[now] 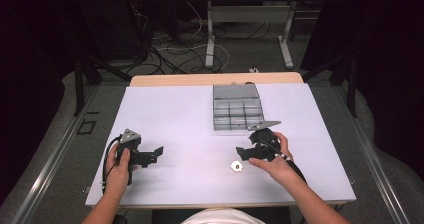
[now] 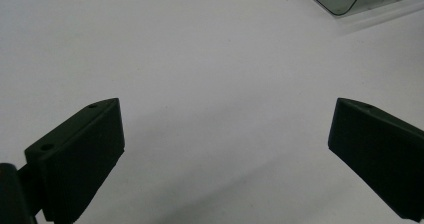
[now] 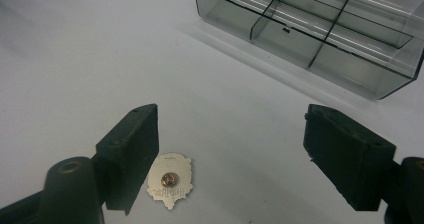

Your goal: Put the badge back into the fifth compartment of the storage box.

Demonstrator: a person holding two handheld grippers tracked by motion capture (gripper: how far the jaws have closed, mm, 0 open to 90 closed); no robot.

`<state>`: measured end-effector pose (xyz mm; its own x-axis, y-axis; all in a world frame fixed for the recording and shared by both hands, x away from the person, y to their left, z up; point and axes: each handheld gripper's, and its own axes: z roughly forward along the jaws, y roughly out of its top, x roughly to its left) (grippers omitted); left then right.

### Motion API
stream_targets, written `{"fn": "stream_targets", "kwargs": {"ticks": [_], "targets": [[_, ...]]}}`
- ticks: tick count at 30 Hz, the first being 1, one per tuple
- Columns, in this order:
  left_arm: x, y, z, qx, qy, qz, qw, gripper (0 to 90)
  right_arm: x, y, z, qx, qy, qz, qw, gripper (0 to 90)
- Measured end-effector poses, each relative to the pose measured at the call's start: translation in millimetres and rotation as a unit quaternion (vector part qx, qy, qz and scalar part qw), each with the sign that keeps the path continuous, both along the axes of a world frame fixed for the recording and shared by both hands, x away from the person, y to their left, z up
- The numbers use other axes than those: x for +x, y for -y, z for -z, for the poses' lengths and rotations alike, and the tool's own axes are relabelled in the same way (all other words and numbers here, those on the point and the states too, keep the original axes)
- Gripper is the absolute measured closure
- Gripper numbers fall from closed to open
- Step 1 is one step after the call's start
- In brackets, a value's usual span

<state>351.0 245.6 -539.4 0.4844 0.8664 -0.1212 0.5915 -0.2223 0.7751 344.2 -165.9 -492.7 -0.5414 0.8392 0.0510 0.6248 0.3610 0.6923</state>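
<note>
A small metal pin (image 3: 170,182) is seen lying loose near the tabletop's (image 1: 175,114) front edge, between the right gripper's (image 3: 230,154) wide-open, empty fingers. The compartment box (image 1: 237,107) toward the far edge appears empty, so nothing looks sorted yet. The left gripper (image 2: 225,154) is likewise held wide open, empty.

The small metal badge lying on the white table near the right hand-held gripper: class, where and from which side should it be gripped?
Grip the badge across its two opposite edges, coming straight down from above. It lies flat, back up, with a small stud at its middle, so only the thin rim offers purchase. The right hand-held gripper is open beside it; a hedged alternative is pinching the stud.
</note>
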Motion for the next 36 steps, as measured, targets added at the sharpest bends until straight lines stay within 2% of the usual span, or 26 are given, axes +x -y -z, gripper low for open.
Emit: {"fn": "stream_targets", "kwargs": {"ticks": [4, 11, 14, 18, 21, 22, 23, 27, 36], "targets": [[0.0, 0.3, 0.1, -0.004, 0.001, 0.0, 1.0, 1.8, 1.2, -3.6, 1.7, -0.002, -0.004, -0.001, 1.0, 23.8], [-0.1, -0.3, 0.0, 0.001, 0.0, 0.002, 1.0, 1.8, 1.5, -12.3, 7.8, -0.006, -0.025, -0.007, 0.9996, 25.8], [-0.2, 0.2, 0.3, -0.004, -0.003, 0.0, 1.0, 1.8, 0.5, -15.1, 9.9, -0.012, -0.035, -0.007, 0.9993, 27.3], [-0.1, 0.1, 0.3, -0.003, -0.003, 0.001, 1.0, 1.8, -0.9, -17.5, 12.3, -0.008, -0.042, -0.011, 0.999, 28.5], [-0.2, -0.1, 0.3, -0.003, -0.003, 0.001, 1.0, 1.8, -2.6, -20.6, 17.5, -0.02, -0.055, -0.018, 0.9981, 29.1], [0.0, -0.1, 0.4, -0.003, -0.002, 0.001, 1.0, 1.8, -3.0, -21.7, 19.3, -0.017, -0.057, -0.022, 0.998, 29.3], [0.0, -0.2, 0.5, -0.003, -0.003, 0.002, 1.0, 1.8, -3.2, -22.0, 20.5, -0.026, -0.06, -0.024, 0.9976, 29.6], [0.1, -0.2, 0.6, -0.002, -0.004, 0.002, 1.0, 1.8, -4.3, -25.4, 24.8, -0.025, -0.065, -0.03, 0.9971, 31.0], [0.1, -0.4, 0.7, -0.002, -0.005, 0.003, 1.0, 1.8, -6.0, -31.5, 36.7, -0.049, -0.076, -0.032, 0.9954, 33.4]]}}
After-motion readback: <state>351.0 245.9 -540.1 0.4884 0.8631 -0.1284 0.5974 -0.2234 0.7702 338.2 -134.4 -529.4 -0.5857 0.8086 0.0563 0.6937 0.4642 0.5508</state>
